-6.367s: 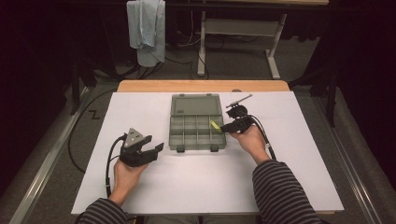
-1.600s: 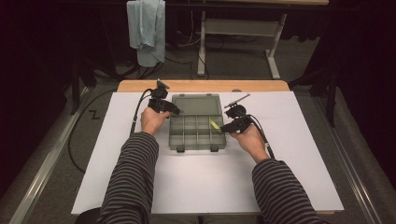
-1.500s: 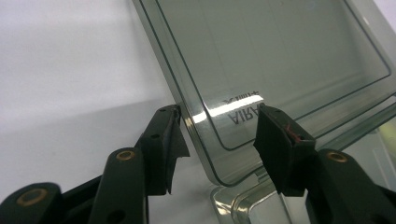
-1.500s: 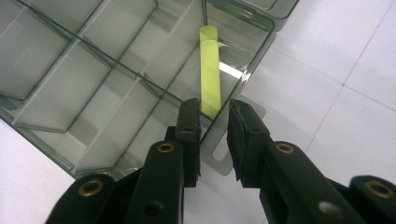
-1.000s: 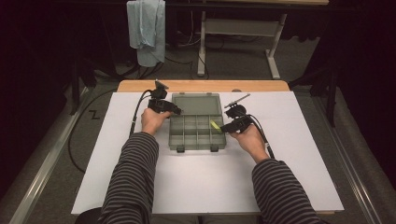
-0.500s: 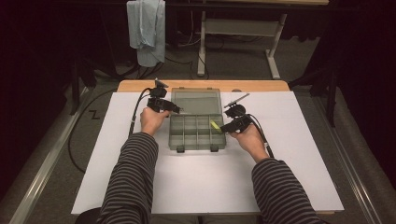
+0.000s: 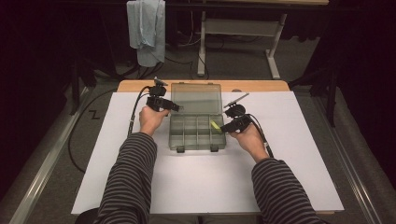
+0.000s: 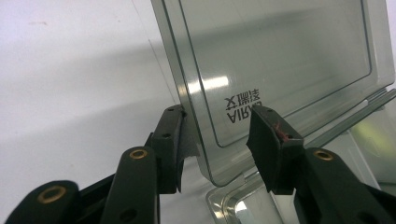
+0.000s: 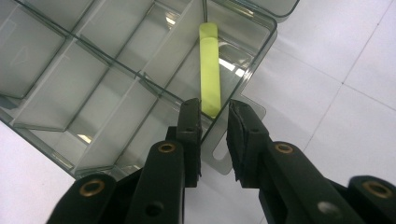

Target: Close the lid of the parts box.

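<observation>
A person's right gripper [image 9: 214, 122] has narrow jaws straddling the smoky clear plastic compartment box's [image 7: 187, 135] side wall, a yellow-green stick [image 9: 209, 70] just beyond. The left gripper [image 8: 219, 135], jaws just closing, straddles the raised clear lid's [image 8: 275, 60] corner; contact unclear.

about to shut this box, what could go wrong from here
1. The left gripper has just been closing with a corner of the lid between its jaws, not yet pinched. Such a small bite may slip and let the lid drop.
2. The yellow stick near the right gripper seems to lean on a divider. If it pokes above the box, the lid could jam.
</observation>
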Motion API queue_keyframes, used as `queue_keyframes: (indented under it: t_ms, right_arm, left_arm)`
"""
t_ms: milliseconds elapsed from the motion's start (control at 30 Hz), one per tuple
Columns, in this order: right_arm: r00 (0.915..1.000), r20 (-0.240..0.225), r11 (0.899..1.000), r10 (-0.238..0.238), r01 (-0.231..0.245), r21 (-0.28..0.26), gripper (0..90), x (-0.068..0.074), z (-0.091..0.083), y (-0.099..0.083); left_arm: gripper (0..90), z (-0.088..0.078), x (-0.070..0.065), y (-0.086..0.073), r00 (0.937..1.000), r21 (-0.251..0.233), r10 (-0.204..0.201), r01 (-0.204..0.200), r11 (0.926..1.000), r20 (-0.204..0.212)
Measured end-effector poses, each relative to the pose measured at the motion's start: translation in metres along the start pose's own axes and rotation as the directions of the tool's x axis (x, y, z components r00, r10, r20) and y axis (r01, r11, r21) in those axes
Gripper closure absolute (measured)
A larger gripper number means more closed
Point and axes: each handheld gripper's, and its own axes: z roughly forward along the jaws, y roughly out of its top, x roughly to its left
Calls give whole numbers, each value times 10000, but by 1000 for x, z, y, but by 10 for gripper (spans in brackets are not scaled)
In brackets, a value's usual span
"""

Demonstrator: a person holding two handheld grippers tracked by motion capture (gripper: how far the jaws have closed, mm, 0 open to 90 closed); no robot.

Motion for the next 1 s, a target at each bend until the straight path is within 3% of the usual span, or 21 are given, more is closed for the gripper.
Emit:
queue_keyframes:
  t_ms: [467, 1000]
  right_arm:
    - [10000, 59, 10000, -52, 51, 46, 777, 0, 0, 1]
    - [9998, 146, 9999, -100, 99, 61, 778, 2, 0, 1]
  left_arm:
    - [574, -13, -10, 0, 9977, -201, 621, -627, 9978, -258]
    - [594, -25, -21, -5, 9872, -149, 1430, -1444, 9894, -703]
